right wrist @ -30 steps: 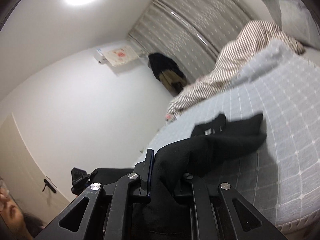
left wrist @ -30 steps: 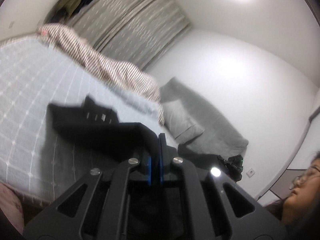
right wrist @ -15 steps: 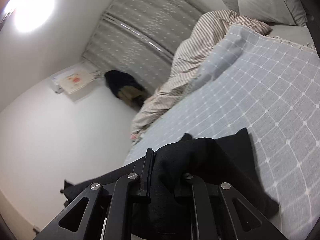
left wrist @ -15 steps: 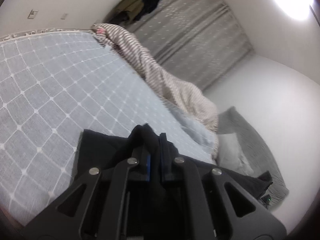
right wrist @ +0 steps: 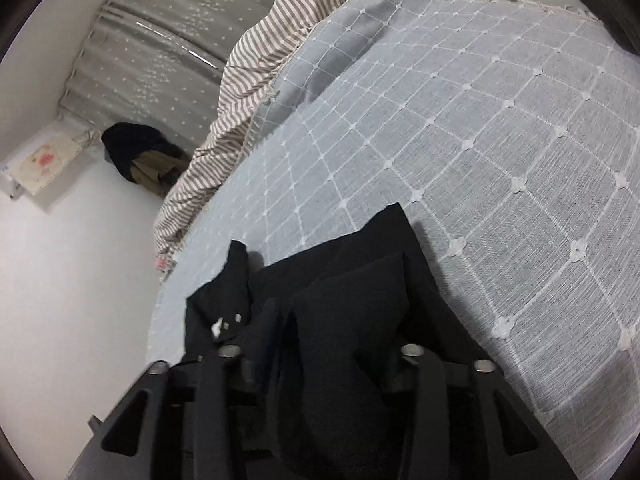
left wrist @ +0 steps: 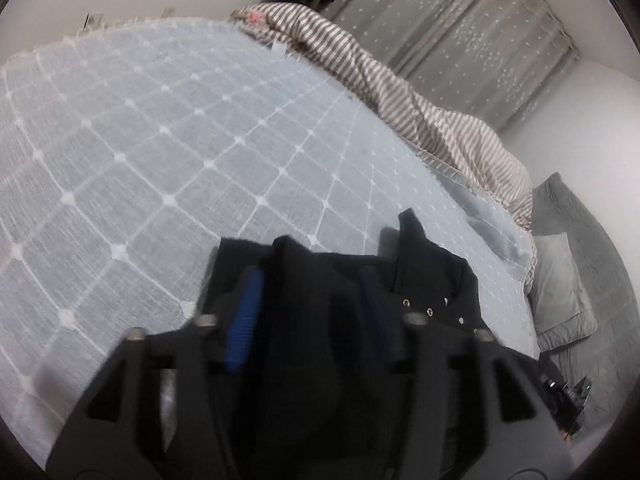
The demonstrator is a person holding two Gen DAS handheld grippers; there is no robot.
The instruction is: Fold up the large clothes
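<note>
A black garment (left wrist: 436, 284) with small metal snaps lies on the light blue quilted bedspread (left wrist: 160, 152), bunched under both grippers. My left gripper (left wrist: 308, 296) has its jaws spread wide, with a fold of the black cloth lying loose between the blue-padded fingers (left wrist: 244, 316). My right gripper (right wrist: 324, 344) is also open, its jaws apart, and a mound of the same black garment (right wrist: 360, 280) sits between them on the bedspread (right wrist: 480, 140). The fingertips of the right gripper are hidden by the cloth.
A brown-and-white striped duvet (left wrist: 400, 92) is heaped along the far side of the bed, also in the right wrist view (right wrist: 248, 80). Grey dotted curtains (left wrist: 460, 24) hang behind. A grey pillow (left wrist: 560, 292) lies at the right. Dark clothes (right wrist: 136, 152) hang by the wall.
Both grippers came down over the bed with the black garment, then opened. Their jaws were shut on the cloth before and now stand apart, and the cloth rests on the bedspread.
</note>
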